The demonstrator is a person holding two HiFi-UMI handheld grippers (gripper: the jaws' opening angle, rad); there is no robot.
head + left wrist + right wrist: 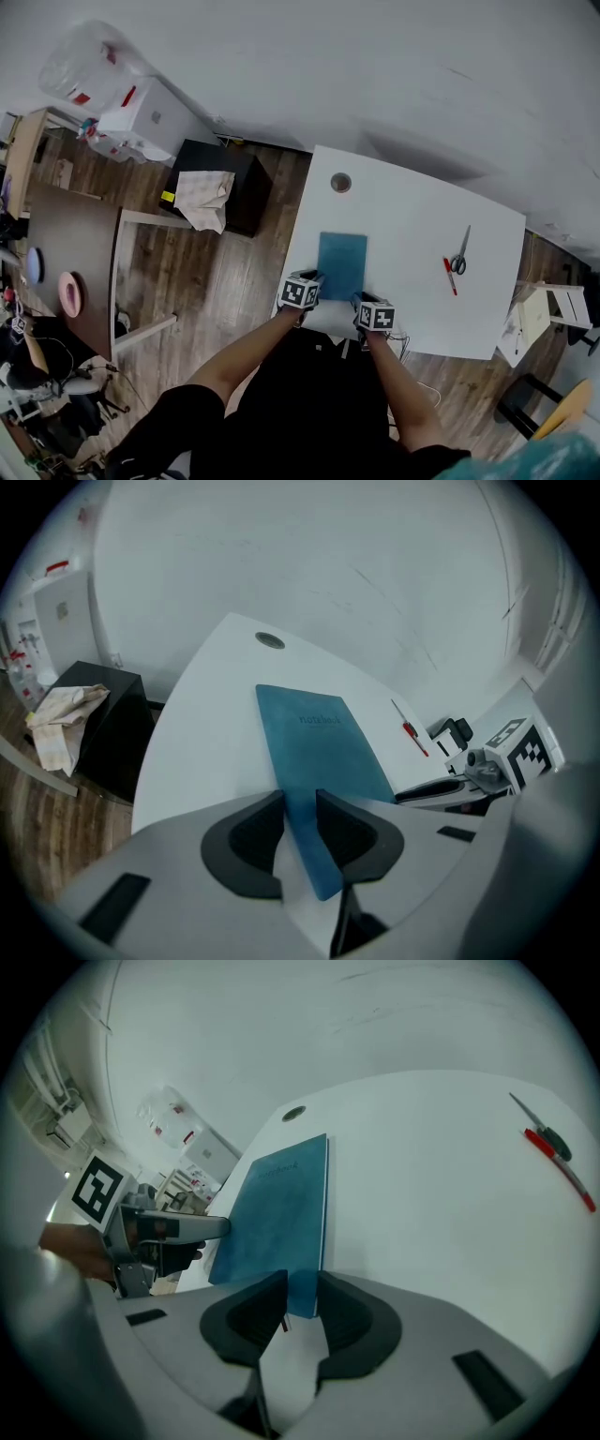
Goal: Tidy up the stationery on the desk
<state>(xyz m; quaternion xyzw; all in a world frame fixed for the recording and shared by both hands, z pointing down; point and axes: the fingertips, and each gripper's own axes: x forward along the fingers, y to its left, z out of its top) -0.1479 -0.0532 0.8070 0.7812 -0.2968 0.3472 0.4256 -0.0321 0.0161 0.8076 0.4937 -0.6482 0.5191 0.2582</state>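
**Both grippers pinch the near end of the notebook**

A teal notebook [342, 262] sits on the white table [403, 225], its long side running away from the person and its near end by the table's near edge. The left gripper [300, 832] has its jaws closed on the notebook's near left corner; the cover fills the narrow gap between the two dark pads. The right gripper [302, 1302] does the same at the near right corner, its jaws pressed onto the notebook's edge. From above, the two grippers stand side by side at the notebook's near end, one at each corner. Whether the near end is raised off the table cannot be told.

Well to the right of the notebook, a pair of scissors [459, 258] and a red pen [450, 277] lie close together on the table. Beyond the notebook's far end there is a round hole [340, 182] in the tabletop.
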